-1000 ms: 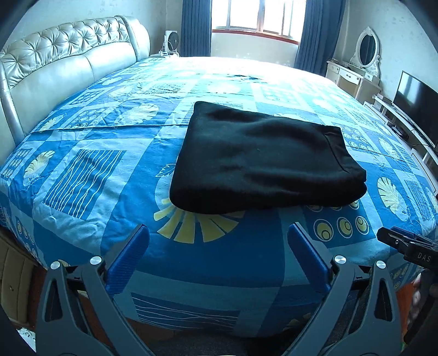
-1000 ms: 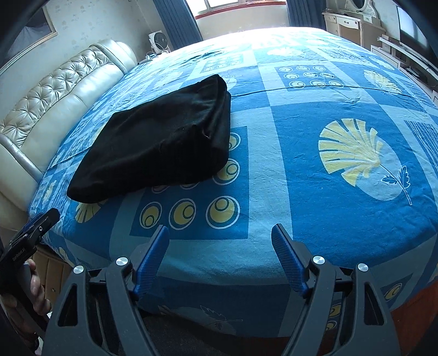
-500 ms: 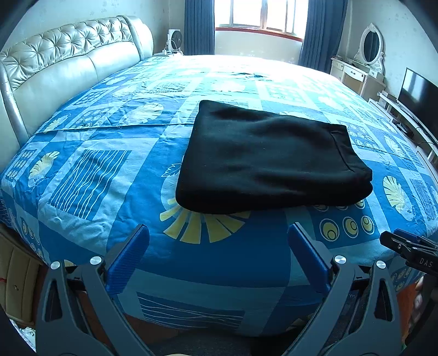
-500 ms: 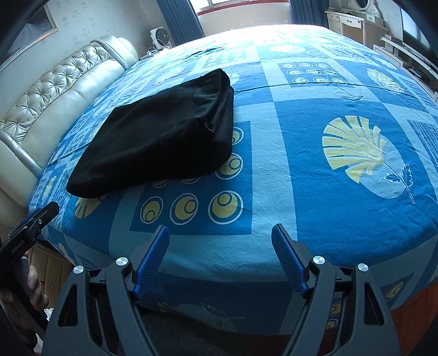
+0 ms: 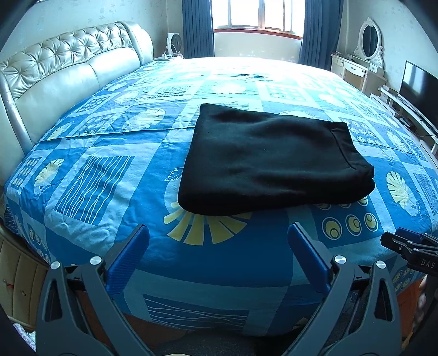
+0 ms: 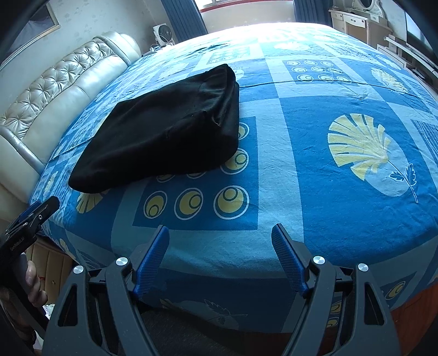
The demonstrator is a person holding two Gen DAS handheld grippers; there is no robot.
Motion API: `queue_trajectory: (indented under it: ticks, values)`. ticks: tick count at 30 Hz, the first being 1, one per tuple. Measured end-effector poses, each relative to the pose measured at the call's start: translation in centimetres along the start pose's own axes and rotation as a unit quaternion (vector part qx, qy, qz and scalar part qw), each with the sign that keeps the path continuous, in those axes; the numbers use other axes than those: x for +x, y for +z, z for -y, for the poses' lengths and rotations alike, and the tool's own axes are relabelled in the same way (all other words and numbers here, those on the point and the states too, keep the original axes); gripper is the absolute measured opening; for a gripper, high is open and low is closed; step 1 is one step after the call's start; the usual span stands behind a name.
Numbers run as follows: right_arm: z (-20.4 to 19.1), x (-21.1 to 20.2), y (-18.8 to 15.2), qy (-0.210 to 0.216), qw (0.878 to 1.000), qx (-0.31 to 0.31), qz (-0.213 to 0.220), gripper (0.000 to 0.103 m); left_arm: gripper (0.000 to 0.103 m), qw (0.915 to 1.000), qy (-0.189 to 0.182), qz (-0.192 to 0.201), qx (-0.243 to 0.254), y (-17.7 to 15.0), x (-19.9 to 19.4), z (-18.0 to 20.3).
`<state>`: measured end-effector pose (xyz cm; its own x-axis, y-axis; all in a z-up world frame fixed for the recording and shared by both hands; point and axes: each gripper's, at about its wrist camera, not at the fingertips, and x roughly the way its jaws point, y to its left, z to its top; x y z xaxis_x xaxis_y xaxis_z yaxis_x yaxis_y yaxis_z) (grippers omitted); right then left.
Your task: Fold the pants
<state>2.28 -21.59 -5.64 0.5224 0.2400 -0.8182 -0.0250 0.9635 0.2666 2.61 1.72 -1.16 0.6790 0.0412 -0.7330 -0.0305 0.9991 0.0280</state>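
Left wrist view first: the black pants [image 5: 273,161] are folded into a neat thick rectangle and lying flat on the blue patterned bedspread [image 5: 90,191], toward the near side of the bed, with the tufted cream headboard [image 5: 68,71] well off to their left. The left gripper [image 5: 217,246] hangs over the bed's near edge just short of the pants, blue pads spread wide, nothing between them and nothing touching the fabric. The right gripper's tip pokes in at the right edge of this view, near the pants' right corner but apart from them.

Right wrist view: the right gripper [image 6: 220,243] is also wide open and empty, sitting over the bedspread to the right of the pants and nearer the edge of the bed, clear of them. Beyond the pants there's a window [image 5: 257,13] with dark blue curtains, and off to their right a white dressing table [image 5: 358,65] and a TV [image 5: 418,85].
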Motion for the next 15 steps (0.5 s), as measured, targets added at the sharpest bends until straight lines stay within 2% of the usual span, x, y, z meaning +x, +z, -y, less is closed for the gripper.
queue_trajectory:
  ticks: [2,5,7,11,15]
  values:
    - [-0.1,0.1,-0.1,0.000,1.000,0.000,-0.001,0.076,0.101,0.9999,-0.006,-0.002,-0.012,0.1,-0.1,-0.2]
    - [0.0,0.2,-0.2,0.008,1.000,0.005,-0.005,0.076,0.101,0.9975,-0.049,0.003,-0.050,0.8,-0.7,-0.9]
    - [0.1,0.2,-0.1,0.016,1.000,0.010,-0.004,0.076,0.101,0.9962,-0.067,0.007,-0.054,1.6,-1.1,-1.1]
    - [0.4,-0.6,1.1,0.028,0.999,0.017,0.007,0.076,0.101,0.9957,-0.067,0.021,-0.061,3.4,-0.4,-3.2]
    - [1.7,-1.0,5.6,0.027,0.998,0.029,0.043,0.077,0.101,0.9973,0.000,0.017,-0.071,7.0,4.1,-8.1]
